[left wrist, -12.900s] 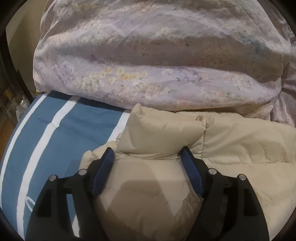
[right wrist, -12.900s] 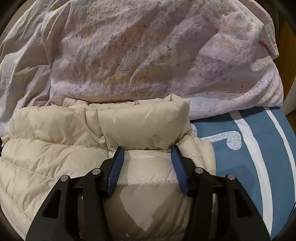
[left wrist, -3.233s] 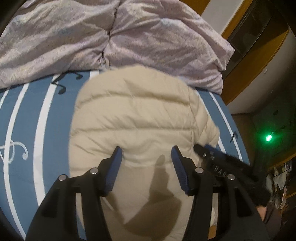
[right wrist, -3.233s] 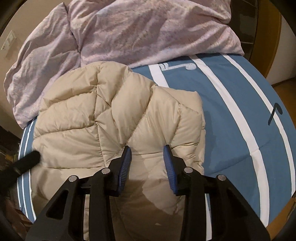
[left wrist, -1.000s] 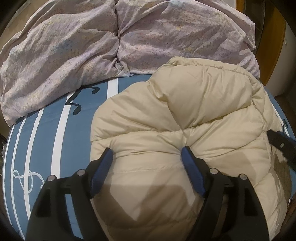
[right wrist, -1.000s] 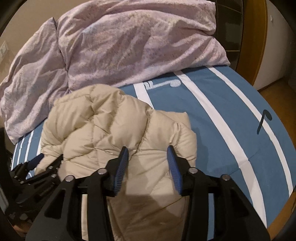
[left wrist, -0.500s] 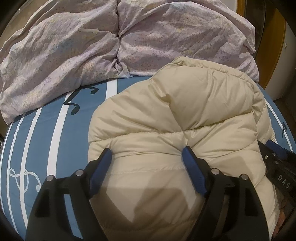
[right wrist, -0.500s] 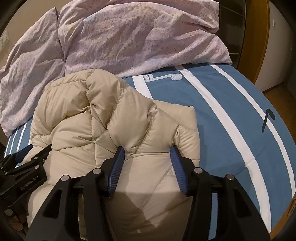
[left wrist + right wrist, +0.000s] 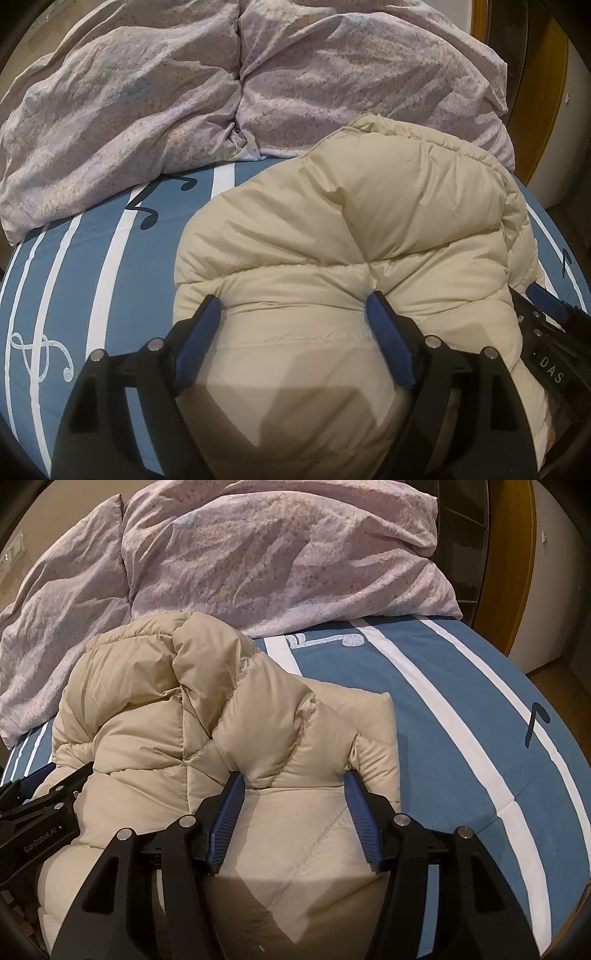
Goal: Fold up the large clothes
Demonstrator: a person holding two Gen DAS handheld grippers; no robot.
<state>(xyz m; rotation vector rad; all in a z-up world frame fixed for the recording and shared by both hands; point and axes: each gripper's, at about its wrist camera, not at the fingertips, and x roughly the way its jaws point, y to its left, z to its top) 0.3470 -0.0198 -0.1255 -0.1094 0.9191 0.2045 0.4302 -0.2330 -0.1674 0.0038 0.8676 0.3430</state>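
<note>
Beige puffer jacket (image 9: 332,236) bunched on the striped blue bed sheet (image 9: 92,266), near the lilac duvet (image 9: 147,92).
Left claw (image 9: 291,314) spread wide over the jacket's near left part — right claw (image 9: 295,790) likewise wide at its right edge, neither gripping.

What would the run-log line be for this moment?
left gripper: fingers spread around puffer jacket bulk | right gripper: same on other side | jacket: bunched on blue striped bedsheet | fold: unfinished

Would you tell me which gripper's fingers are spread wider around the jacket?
The left gripper: it straddles more jacket than the right gripper.
</note>
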